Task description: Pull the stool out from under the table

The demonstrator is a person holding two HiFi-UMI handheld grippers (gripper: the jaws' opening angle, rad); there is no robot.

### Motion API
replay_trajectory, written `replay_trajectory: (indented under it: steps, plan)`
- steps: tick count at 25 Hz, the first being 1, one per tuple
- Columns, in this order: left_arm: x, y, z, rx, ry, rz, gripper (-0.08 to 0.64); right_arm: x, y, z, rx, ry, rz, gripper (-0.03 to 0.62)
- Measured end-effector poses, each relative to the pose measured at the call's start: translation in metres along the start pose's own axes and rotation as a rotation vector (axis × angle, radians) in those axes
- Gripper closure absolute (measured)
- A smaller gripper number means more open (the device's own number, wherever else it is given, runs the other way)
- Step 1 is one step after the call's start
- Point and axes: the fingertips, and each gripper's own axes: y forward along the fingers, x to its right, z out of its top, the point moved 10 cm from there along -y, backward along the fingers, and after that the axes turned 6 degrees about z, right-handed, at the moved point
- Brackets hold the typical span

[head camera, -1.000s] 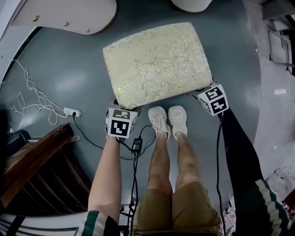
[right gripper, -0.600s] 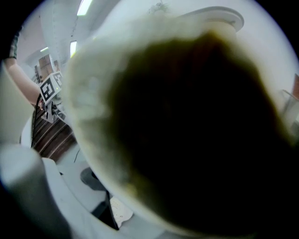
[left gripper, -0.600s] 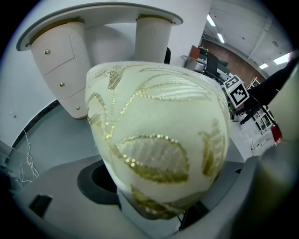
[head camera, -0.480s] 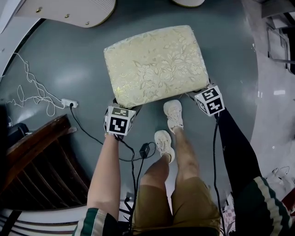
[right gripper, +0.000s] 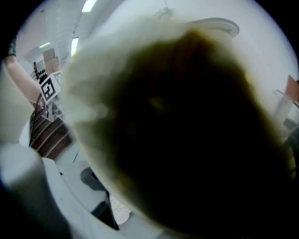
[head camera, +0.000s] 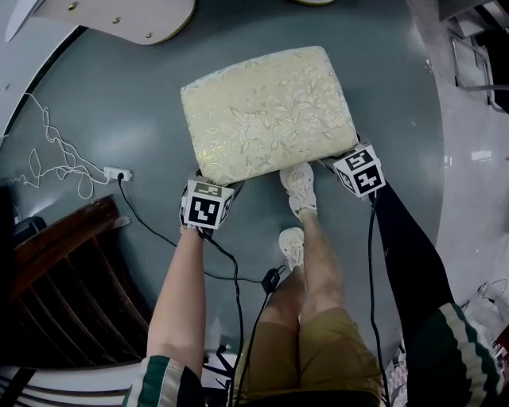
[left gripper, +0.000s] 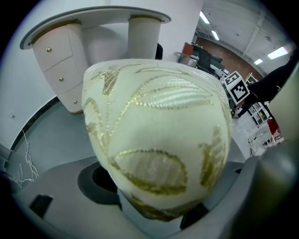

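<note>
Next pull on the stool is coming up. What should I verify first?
1. Left gripper on stool corner: ok, cushion sits between its jaws.
2. Right gripper on the other near corner: ok, corner fills its jaws.
3. Stool clear of table: ok, apart.
4. Shoe at the stool's near edge: not ok, in the pull path.
5. Cable by the feet: not ok, trip risk.
6. Space behind the person: cannot tell.

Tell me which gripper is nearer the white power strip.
Left. The left gripper grips the stool at the corner nearest the power strip; the right gripper grips the opposite near corner.
</note>
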Motion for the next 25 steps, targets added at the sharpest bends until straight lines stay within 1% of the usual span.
replay_trajectory:
  steps: [5, 9, 12, 15, 19, 22, 25]
  plan:
    - [-0.001, -0.004, 0.005, -0.009, 0.018, 0.000, 0.152, 0.000, -0.003, 0.001, -0.001, 0.015, 0.000, 0.140]
    - [-0.004, -0.024, 0.015, -0.055, 0.017, -0.020, 0.155, -0.007, -0.018, 0.015, -0.041, 0.046, 0.014, 0.141]
    - [0.008, -0.022, 0.006, -0.082, 0.013, -0.027, 0.155, -0.009, -0.022, 0.000, -0.063, 0.056, 0.030, 0.141]
    - [0.020, -0.014, -0.005, -0.076, 0.004, -0.016, 0.156, -0.005, -0.019, -0.015, -0.053, 0.046, 0.036, 0.143]
    - [0.010, -0.007, 0.003, -0.071, -0.030, 0.001, 0.156, 0.006, -0.009, 0.003, -0.065, 0.021, 0.040, 0.143]
    - [0.011, -0.013, 0.002, -0.107, -0.051, -0.007, 0.164, 0.003, -0.013, 0.008, -0.097, 0.021, 0.055, 0.144]
    - [0.010, -0.017, 0.011, -0.141, -0.059, -0.014, 0.166, 0.008, -0.017, 0.018, -0.120, 0.023, 0.071, 0.144]
